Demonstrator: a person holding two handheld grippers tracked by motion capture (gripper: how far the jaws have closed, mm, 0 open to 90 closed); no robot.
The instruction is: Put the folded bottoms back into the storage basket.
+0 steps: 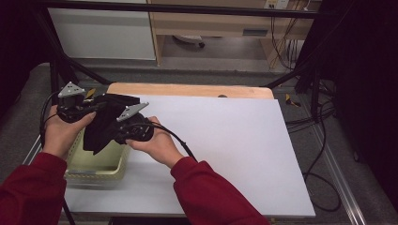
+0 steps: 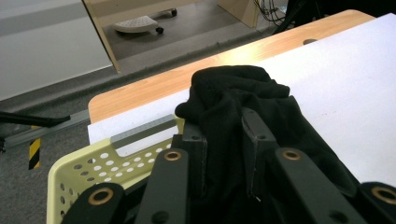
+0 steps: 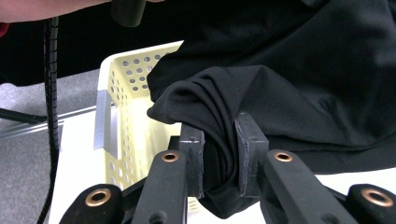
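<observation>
A black cloth [image 1: 105,124] hangs bunched over a pale yellow perforated basket [image 1: 101,164] at the table's left side. My left gripper [image 1: 96,107] is shut on one part of the cloth [image 2: 243,102], with fabric pinched between its pads [image 2: 252,140]. My right gripper [image 1: 124,129] is shut on another fold of the cloth [image 3: 219,107], which bulges up between its pads [image 3: 247,144]. The two grippers are close together above the basket [image 3: 121,112]. The cloth's lower end droops toward the basket's inside.
A white sheet [image 1: 225,140] covers the table, with a wooden edge [image 1: 187,90] at the far side. The basket [image 2: 93,163] stands at the sheet's left edge. Black frame bars and cables [image 1: 319,136] run around the table. A cable [image 3: 50,70] trails from the other gripper.
</observation>
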